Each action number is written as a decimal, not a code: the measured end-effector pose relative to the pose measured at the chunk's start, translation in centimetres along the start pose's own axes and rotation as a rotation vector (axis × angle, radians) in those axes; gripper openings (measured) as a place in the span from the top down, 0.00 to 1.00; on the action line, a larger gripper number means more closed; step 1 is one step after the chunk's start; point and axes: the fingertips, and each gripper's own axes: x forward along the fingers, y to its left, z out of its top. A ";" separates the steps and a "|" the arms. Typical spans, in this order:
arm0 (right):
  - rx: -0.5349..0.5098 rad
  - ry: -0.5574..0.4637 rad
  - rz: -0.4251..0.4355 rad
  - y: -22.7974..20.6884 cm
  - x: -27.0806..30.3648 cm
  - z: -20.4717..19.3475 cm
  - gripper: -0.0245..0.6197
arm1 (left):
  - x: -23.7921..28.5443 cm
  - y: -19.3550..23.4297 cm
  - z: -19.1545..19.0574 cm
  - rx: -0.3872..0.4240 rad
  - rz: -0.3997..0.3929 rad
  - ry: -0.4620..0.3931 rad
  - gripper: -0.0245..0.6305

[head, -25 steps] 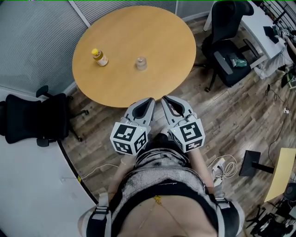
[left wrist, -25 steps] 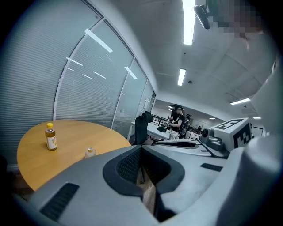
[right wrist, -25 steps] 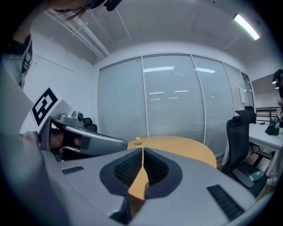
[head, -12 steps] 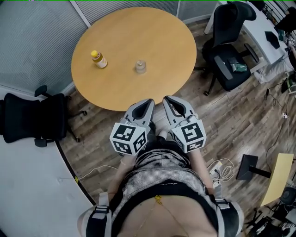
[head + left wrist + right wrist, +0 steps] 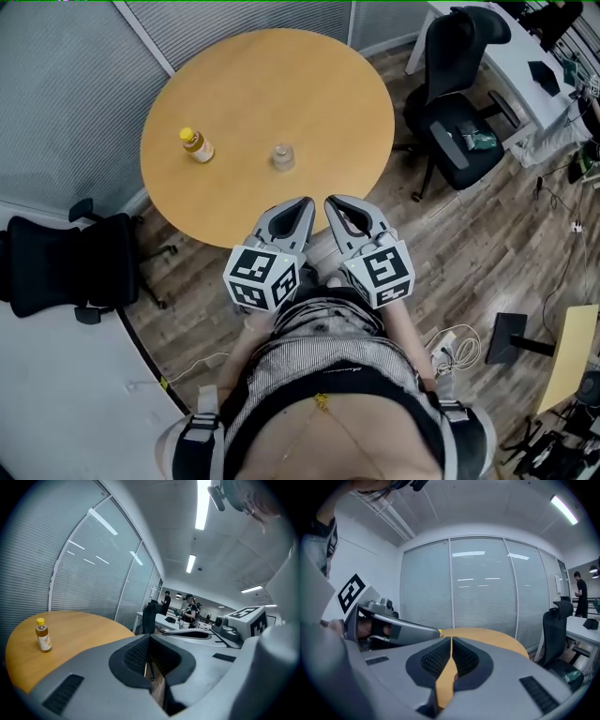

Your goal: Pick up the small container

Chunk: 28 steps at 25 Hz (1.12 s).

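A small clear container [image 5: 282, 156] stands near the middle of the round wooden table [image 5: 328, 84]. To its left stands a yellow-capped bottle [image 5: 196, 144], which the left gripper view also shows as the bottle [image 5: 43, 635]. My left gripper [image 5: 304, 202] and right gripper [image 5: 334, 201] sit side by side close to my body, tips at the table's near edge, well short of the container. Both are shut with nothing between the jaws, as the left gripper [image 5: 149, 638] and the right gripper [image 5: 451, 640] show in their own views.
A black office chair [image 5: 457, 103] stands right of the table and another black chair [image 5: 66, 262] at the left. A white desk [image 5: 525, 66] is at the back right. Cables [image 5: 456, 345] lie on the wood floor. People stand far off in the room.
The head view has shifted a little, so the table sits slightly lower in the picture. Both grippers stay shut and in the same place by my body.
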 end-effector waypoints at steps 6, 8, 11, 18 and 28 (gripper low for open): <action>-0.001 0.020 0.005 -0.7 2.2 0.0 0.92 | 1.1 2.1 0.5 -0.006 0.004 0.007 0.93; -0.005 0.026 0.008 -0.9 3.0 -0.1 0.92 | 1.5 2.8 0.5 -0.013 0.004 0.012 0.93; -0.007 0.030 0.013 -1.1 4.3 0.0 0.92 | 1.9 4.0 0.7 -0.020 0.006 0.010 0.93; -0.001 0.038 0.006 -2.0 7.0 0.6 0.92 | 3.3 6.4 1.5 -0.033 -0.004 0.009 0.93; 0.021 0.045 -0.021 -3.2 10.4 0.9 0.92 | 5.3 9.3 2.3 -0.029 -0.039 0.034 0.93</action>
